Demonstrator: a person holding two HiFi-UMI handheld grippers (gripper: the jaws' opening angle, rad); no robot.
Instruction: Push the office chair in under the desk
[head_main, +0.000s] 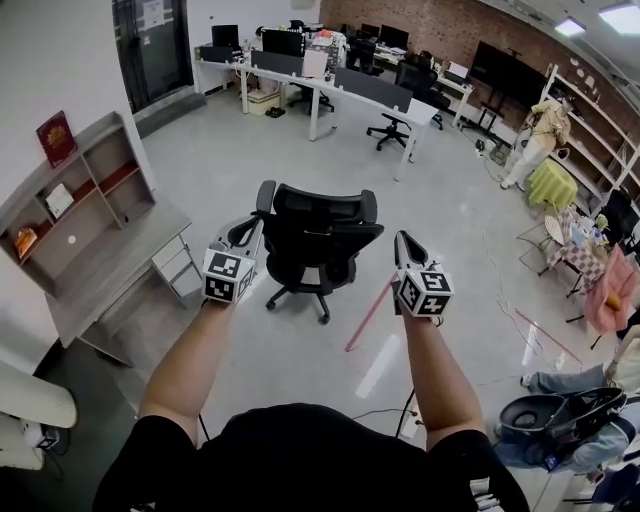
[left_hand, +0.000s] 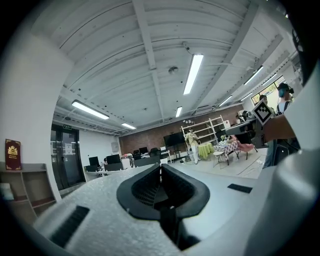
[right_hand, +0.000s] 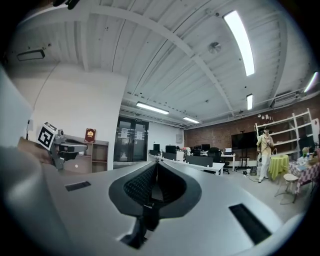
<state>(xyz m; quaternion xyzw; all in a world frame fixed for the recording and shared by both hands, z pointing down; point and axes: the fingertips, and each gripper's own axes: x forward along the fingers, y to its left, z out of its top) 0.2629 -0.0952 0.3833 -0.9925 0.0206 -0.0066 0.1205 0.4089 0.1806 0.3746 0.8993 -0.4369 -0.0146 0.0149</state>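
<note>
A black mesh office chair (head_main: 318, 240) stands on the grey floor just ahead of me, apart from the grey desk (head_main: 112, 272) with its shelf unit at the left wall. My left gripper (head_main: 252, 228) is held level beside the chair's left arm, and my right gripper (head_main: 403, 241) is beside its right side. I cannot tell whether either touches the chair. The left gripper (left_hand: 160, 167) and the right gripper (right_hand: 157, 161) both have their jaws meeting with nothing between them. Neither gripper view shows the chair.
A drawer unit (head_main: 176, 262) stands by the grey desk. A pink strip (head_main: 370, 315) lies on the floor right of the chair. White desks (head_main: 335, 88) with black chairs (head_main: 398, 128) fill the back. A person (head_main: 536, 140) stands by shelves; another (head_main: 585, 400) sits at lower right.
</note>
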